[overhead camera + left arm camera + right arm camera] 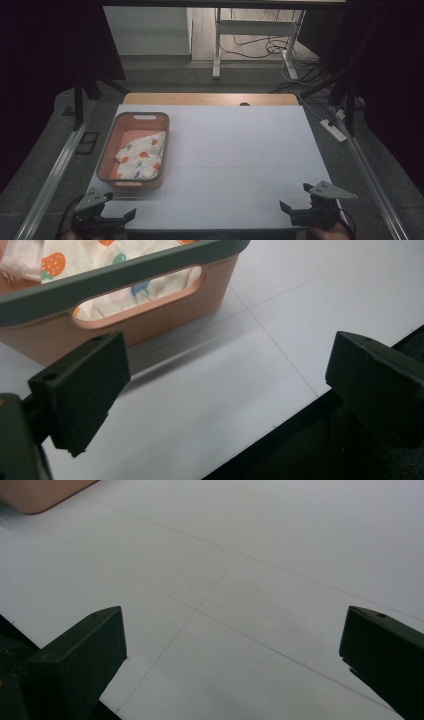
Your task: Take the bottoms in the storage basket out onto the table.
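High view: printed cloth (141, 156) inside pink basket (106, 150).

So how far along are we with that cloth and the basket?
The printed cloth already lies folded inside the pink basket, so the packing looks done. Nothing is in hand: the left gripper and the right gripper both sit open at the near table edge, apart from the basket. Little seems left, unless the basket is to be moved.
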